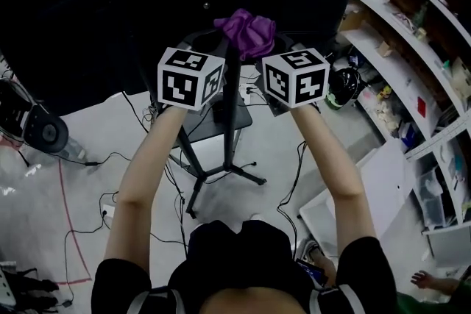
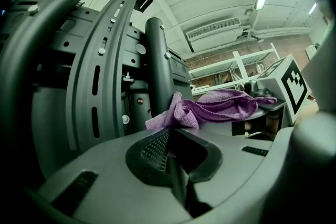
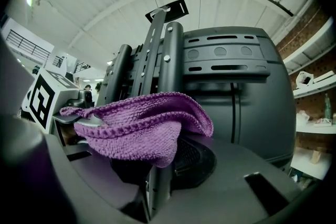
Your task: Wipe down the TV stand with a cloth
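Two grippers are held up side by side at the dark back of a television mounted on the TV stand, whose pole and splayed legs rise from the pale floor between the person's forearms. The left gripper has its fingers pressed together on one end of the purple cloth, close beside the stand's curved mounting brackets. The cloth spans across to the right gripper, where it lies bunched over the fingers, which pinch its other end just in front of the television's rear housing. Cluttered shelving stands at the far right.
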The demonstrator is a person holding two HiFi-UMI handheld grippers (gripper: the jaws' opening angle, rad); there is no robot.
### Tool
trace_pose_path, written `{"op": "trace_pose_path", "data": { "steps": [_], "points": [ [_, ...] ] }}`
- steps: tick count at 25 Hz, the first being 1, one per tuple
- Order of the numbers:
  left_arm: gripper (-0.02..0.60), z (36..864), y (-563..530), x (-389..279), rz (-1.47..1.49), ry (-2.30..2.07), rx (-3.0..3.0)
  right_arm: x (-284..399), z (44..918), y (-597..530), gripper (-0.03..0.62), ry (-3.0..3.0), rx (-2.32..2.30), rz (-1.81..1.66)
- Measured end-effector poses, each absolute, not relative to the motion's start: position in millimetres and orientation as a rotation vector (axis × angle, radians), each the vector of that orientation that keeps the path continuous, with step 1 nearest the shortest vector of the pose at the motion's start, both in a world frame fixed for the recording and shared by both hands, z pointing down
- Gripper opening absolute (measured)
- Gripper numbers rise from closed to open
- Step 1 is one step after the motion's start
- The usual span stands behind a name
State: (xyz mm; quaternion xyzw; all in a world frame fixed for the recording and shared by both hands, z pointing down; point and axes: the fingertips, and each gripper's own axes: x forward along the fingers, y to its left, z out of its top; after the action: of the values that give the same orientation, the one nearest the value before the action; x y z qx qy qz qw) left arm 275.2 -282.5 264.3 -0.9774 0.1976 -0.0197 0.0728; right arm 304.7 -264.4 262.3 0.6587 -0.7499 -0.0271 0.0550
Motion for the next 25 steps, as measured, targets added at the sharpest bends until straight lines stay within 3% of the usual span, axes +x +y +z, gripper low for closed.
{"op": "trace_pose_path", "data": {
  "steps": [25],
  "points": [
    [0.006, 431.4, -284.9, 276.1, -0.213, 0.665, -3.029, 304.6, 430.0, -264.4, 0.064, -2.289, 2.009, 0.143]
  ]
}}
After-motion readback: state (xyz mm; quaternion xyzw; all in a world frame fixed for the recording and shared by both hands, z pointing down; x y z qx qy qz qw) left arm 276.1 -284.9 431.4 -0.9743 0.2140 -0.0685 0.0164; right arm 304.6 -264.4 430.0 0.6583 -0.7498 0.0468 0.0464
